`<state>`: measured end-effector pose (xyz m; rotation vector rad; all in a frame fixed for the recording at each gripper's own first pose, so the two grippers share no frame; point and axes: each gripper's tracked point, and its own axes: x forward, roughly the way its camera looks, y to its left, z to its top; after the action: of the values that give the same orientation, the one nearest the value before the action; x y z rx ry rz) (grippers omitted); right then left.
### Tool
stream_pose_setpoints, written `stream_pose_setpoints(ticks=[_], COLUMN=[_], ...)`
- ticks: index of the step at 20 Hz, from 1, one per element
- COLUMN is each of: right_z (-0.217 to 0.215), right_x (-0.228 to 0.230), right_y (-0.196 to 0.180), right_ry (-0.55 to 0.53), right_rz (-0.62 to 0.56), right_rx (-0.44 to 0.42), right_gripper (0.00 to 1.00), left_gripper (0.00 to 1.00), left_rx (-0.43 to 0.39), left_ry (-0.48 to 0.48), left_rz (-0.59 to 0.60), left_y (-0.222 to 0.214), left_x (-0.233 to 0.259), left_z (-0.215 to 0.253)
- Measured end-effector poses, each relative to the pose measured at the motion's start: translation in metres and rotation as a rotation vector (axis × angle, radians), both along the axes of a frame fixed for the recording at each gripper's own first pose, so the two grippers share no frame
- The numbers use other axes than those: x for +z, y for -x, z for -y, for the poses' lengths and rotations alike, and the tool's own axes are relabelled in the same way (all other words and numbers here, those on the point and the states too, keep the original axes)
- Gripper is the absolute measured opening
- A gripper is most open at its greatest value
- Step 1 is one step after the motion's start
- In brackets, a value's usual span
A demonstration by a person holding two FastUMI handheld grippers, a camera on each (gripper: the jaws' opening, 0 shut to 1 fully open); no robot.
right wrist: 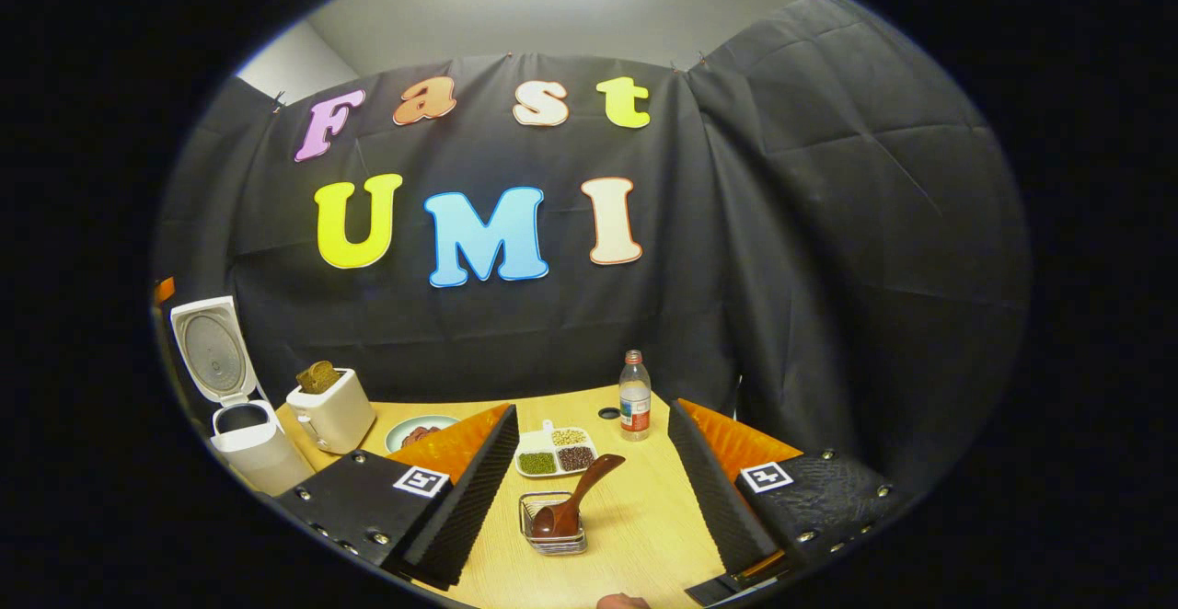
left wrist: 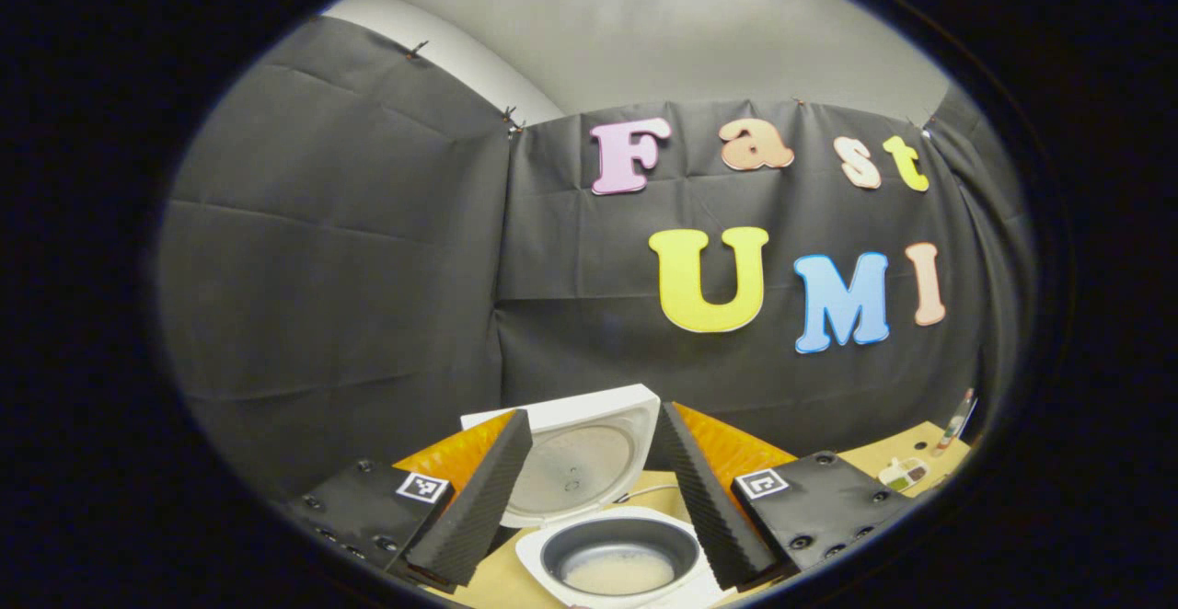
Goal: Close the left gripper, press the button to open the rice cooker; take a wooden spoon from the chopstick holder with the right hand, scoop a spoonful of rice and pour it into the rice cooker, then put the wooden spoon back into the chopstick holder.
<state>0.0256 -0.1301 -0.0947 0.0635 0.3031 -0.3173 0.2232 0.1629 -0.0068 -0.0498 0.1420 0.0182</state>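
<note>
The white rice cooker (left wrist: pixel 589 535) stands open right in front of my left gripper (left wrist: pixel 589 489), lid (left wrist: pixel 580 453) tipped up and rice in the dark inner pot (left wrist: pixel 618 561). The left gripper is open, its ribbed fingers (left wrist: pixel 479 499) on either side of the cooker. In the right gripper view the same cooker (right wrist: pixel 241 434) sits far left, lid up. A dark wooden spoon (right wrist: pixel 575 499) rests bowl-down in the wire chopstick holder (right wrist: pixel 552 524), handle leaning up to the right. My right gripper (right wrist: pixel 594 489) is open, and the holder lies between its fingers, slightly ahead.
A white toaster (right wrist: pixel 331 416) with bread stands beside the cooker, then a plate (right wrist: pixel 419 431). A divided white dish of beans (right wrist: pixel 555 451) and a small bottle (right wrist: pixel 634 397) stand behind the holder. The black cloth wall closes the back. A fingertip (right wrist: pixel 621 602) shows at the bottom edge.
</note>
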Motion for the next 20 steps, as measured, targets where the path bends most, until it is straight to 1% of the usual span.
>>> stream_pose_setpoints(ticks=[1, 3, 4, 5, 10, 12, 15, 17, 18, 19, 20], right_z=[-0.002, -0.005, -0.006, -0.007, -0.006, -0.003, 0.005, 0.011, 0.017, 0.022, 0.026], right_x=[0.003, 0.006, 0.006, 0.006, -0.003, -0.008, -0.01, -0.009, -0.01, -0.008, -0.004], right_y=[0.003, 0.007, 0.01, 0.013, 0.029, 0.036, 0.045, 0.05, 0.052, 0.054, 0.053], right_ry=[0.01, 0.022, 0.025, 0.027, 0.043, 0.054, 0.05, 0.06, 0.072, 0.084, 0.087], right_rz=[0.003, 0.008, 0.01, 0.009, -0.022, -0.036, -0.048, -0.051, -0.058, -0.062, -0.06], right_rx=[-0.004, -0.014, -0.022, -0.029, -0.06, -0.073, -0.095, -0.102, -0.107, -0.111, -0.111], right_gripper=[0.99, 0.99, 0.96, 0.99, 0.99, 0.99, 0.99, 0.99, 0.99, 0.99, 0.99], left_gripper=[0.99, 0.95, 0.95, 0.97, 0.97, 0.97, 0.95, 0.95, 0.97, 0.95, 0.97], left_rx=[0.001, 0.03, 0.042, 0.051, 0.059, 0.057, 0.076, 0.084, 0.088, 0.095, 0.102], left_ry=[0.001, -0.007, -0.011, -0.013, -0.02, -0.021, -0.01, -0.002, -0.008, -0.017, -0.023], left_rz=[0.0, -0.015, -0.021, -0.024, -0.034, -0.058, -0.103, -0.142, -0.153, -0.163, -0.184], left_y=[-0.012, -0.036, -0.047, -0.057, -0.118, -0.139, -0.167, -0.18, -0.187, -0.192, -0.196], left_x=[0.001, -0.005, -0.007, -0.008, -0.015, -0.026, -0.045, -0.059, -0.063, -0.065, -0.072], left_z=[-0.004, -0.018, -0.024, -0.029, -0.044, -0.045, -0.051, -0.054, -0.056, -0.058, -0.06])
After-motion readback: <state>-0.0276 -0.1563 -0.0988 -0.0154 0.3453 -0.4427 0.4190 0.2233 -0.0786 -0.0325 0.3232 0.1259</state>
